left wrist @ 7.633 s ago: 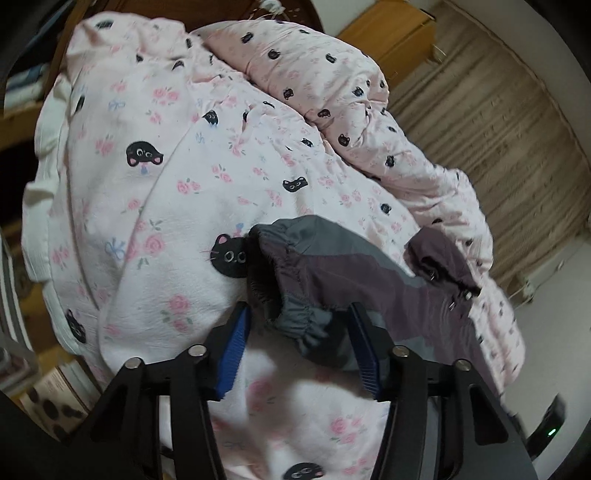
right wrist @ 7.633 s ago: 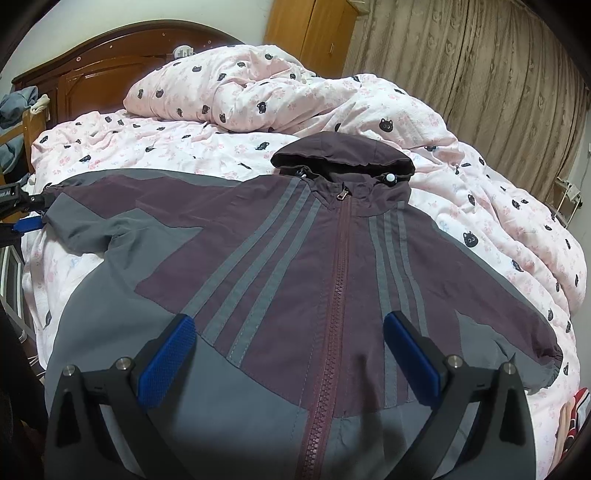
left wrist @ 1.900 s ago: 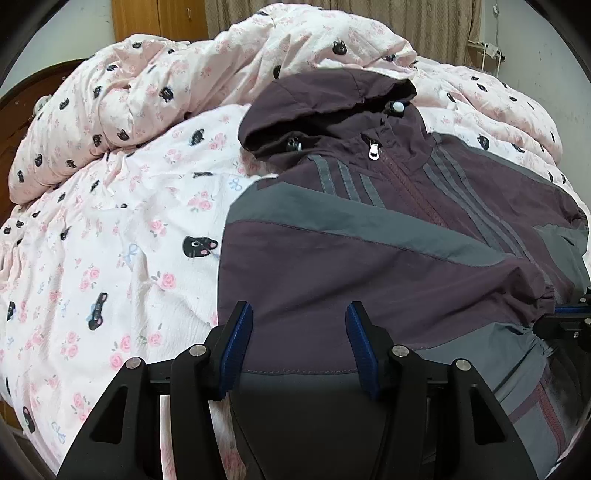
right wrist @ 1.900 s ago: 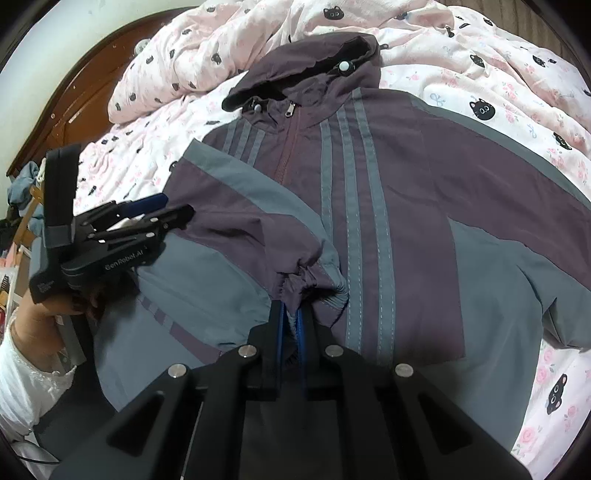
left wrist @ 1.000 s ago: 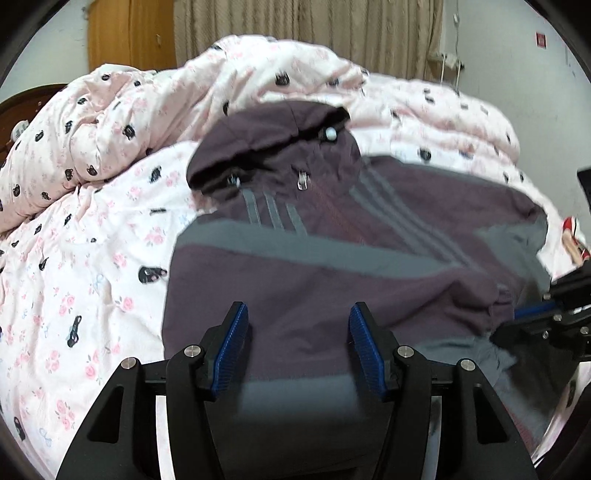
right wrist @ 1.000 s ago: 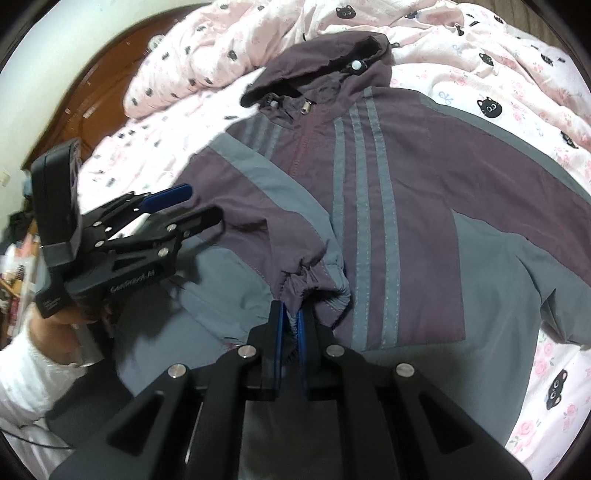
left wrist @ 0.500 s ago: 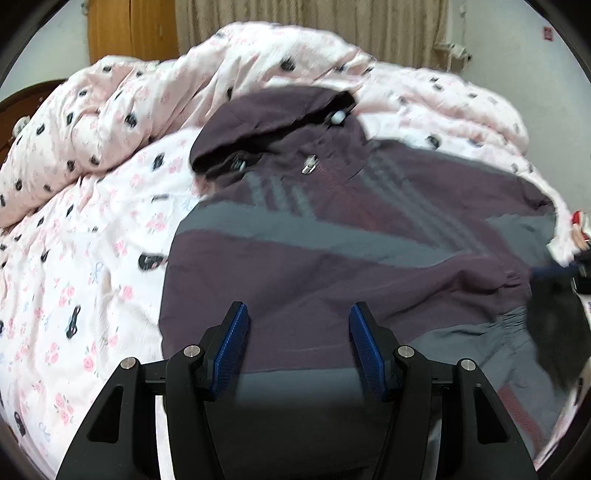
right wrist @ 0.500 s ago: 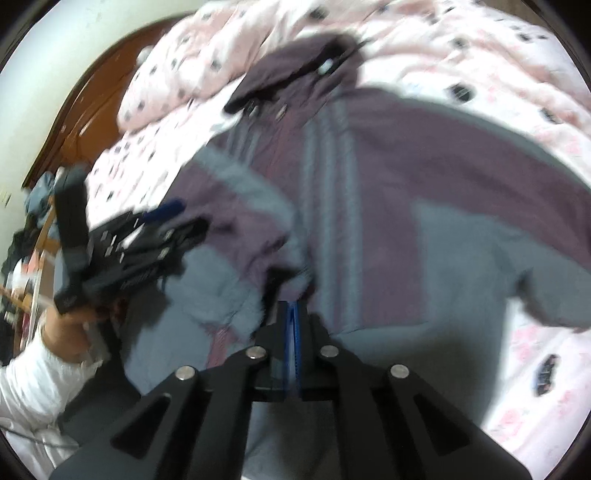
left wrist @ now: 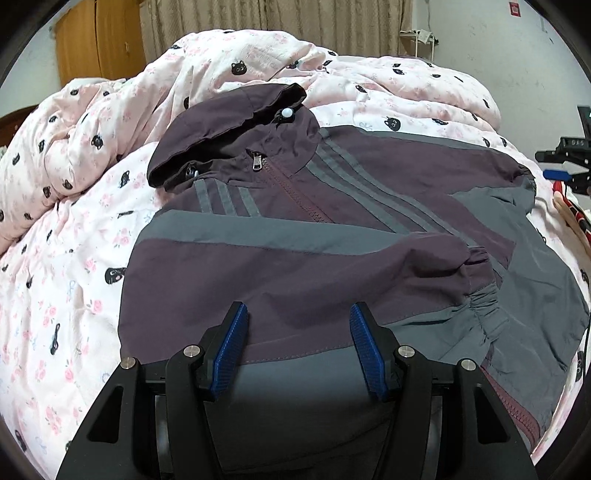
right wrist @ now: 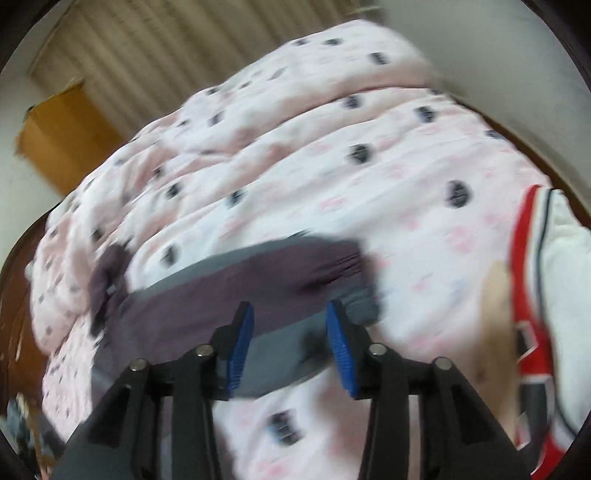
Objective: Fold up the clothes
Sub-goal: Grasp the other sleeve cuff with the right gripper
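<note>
A maroon and grey hooded jacket (left wrist: 332,229) lies zipped, front up, on the bed. Its one sleeve is folded across the chest, the gathered cuff (left wrist: 480,302) resting on the grey lower part. My left gripper (left wrist: 299,347) hovers open over the folded sleeve, nothing pressed between its blue pads. In the blurred right wrist view my right gripper (right wrist: 291,339) hangs over the jacket's other sleeve (right wrist: 258,280), near that cuff (right wrist: 351,266); its jaws are opening and do not press on any cloth. The right gripper (left wrist: 565,166) also shows at the far right edge of the left wrist view.
A pink duvet (left wrist: 74,221) with a cat print is bunched up behind the hood (left wrist: 229,122) and covers the bed. A red and white garment (right wrist: 535,295) lies at the bed's right side. A wooden wardrobe (left wrist: 96,40) and curtains (left wrist: 277,18) stand behind.
My right gripper has let go of the folded sleeve's cuff, swung away to the jacket's other sleeve and parted its jaws. The left gripper has hardly shifted.
</note>
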